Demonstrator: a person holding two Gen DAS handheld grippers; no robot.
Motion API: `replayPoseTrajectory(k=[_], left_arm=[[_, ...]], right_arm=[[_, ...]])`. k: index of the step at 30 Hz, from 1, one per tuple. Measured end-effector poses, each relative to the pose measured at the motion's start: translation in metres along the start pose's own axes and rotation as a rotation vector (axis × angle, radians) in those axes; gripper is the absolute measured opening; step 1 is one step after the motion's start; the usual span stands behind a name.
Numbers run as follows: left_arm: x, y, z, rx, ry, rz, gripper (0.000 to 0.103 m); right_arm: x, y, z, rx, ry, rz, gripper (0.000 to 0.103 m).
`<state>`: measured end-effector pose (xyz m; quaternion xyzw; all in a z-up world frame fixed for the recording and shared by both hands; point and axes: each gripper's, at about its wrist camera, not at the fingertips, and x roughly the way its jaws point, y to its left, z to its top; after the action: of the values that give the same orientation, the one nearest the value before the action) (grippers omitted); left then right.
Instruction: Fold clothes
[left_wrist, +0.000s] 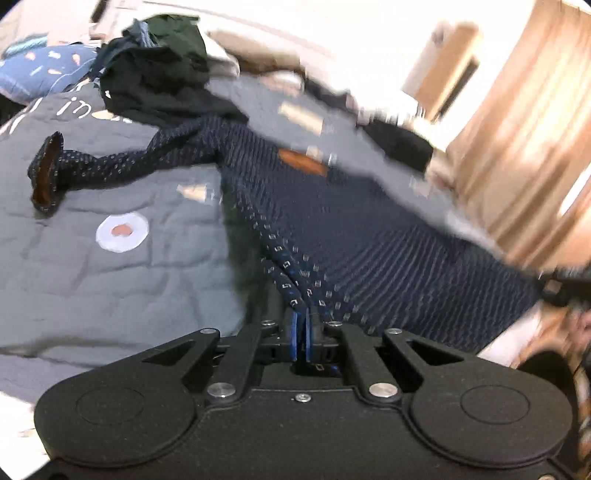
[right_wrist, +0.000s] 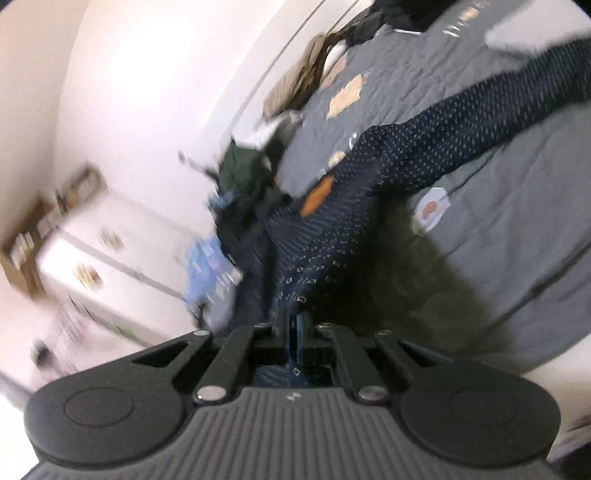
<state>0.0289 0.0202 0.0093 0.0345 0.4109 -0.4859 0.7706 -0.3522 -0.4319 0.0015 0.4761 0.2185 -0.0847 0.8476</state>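
While both grippers' fingers pinch it, the dotted navy shirt drapes, orange-collared.

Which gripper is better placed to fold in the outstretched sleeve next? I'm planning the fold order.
Probably left. Both the left gripper and right gripper are shut on the dark navy patterned knit sweater, but its sleeve on the grey quilted bedspread shows clearly only in the left wrist view.

Looking forward and down along each hand-held gripper, close above the bed; sharing the navy garment.
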Motion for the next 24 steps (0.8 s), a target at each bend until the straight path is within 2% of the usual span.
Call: replayPoseTrajectory(k=[2,5,6,9,13,17,18,24], left_arm=[[0.010,-0.001,-0.006,0.041,0.082,0.046,0.004],[0.026,0.000,-0.014,0.062,0.155,0.121,0.006],[0.030,0.002,-0.014,0.057,0.162,0.148,0.007],[0.033,0.011,-0.013,0.017,0.138,0.199,0.007],[0.025,0.019,-0.005,-0.032,0.054,0.211,0.009],[0.023,0.011,0.001,-0.019,-0.016,0.201,0.035],[0.025,0.007,0.003,-0.008,-0.032,0.194,0.037],[0.046,-0.016,0.019,0.028,-0.081,0.189,0.037]], right_arm=[[0.008,-0.003,0.000,-0.078,0.079,-0.126,0.003],[0.031,-0.015,-0.004,-0.173,0.187,-0.320,0.004],[0.039,-0.018,-0.006,-0.210,0.213,-0.387,0.004],[0.051,-0.024,-0.003,-0.261,0.230,-0.481,0.006],[0.042,-0.017,0.010,-0.291,0.140,-0.480,0.007],[0.043,-0.003,0.028,-0.308,0.054,-0.442,0.009],[0.045,0.000,0.032,-0.317,0.038,-0.428,0.011],[0.082,0.011,0.061,-0.317,-0.049,-0.342,0.026]])
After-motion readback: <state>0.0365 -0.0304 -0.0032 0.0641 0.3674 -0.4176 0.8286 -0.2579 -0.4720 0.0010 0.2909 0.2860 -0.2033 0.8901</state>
